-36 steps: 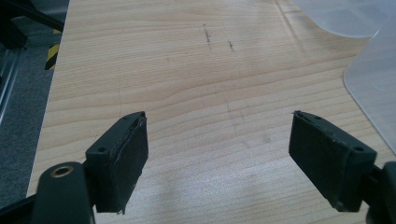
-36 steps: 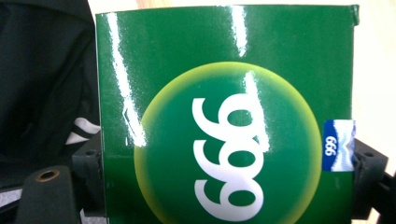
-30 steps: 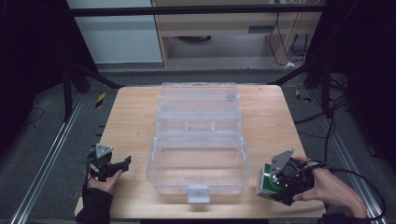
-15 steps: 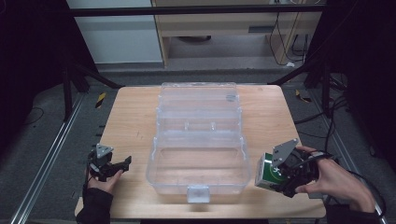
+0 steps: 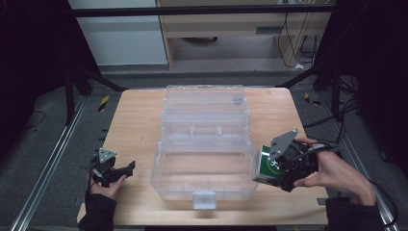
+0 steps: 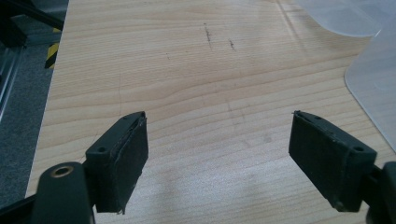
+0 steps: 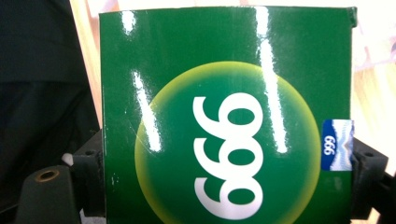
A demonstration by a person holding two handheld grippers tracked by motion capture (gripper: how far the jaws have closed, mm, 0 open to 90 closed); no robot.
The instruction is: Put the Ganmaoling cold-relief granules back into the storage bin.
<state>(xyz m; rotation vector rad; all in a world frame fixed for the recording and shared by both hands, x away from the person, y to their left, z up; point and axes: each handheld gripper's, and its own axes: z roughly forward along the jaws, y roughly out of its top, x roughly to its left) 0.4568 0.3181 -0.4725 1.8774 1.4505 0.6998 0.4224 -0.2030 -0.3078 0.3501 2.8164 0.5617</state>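
Green carton pinched in my right hand-held gripper, at 4 o'clock of the open case.

My right hand-held gripper pinches the green carton across its two side faces, off the surface, just beside the clear plastic case. I judge it light, stiff cardboard, glossy so apt to slip and easily dented; flat side panels are the right hold. My left hand-held gripper sits spread, nothing in it, at 8 o'clock.

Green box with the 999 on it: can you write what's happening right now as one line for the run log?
right hand-held gripper: shut on green box | box: lifted beside open clear case | left hand-held gripper: open, empty, over table
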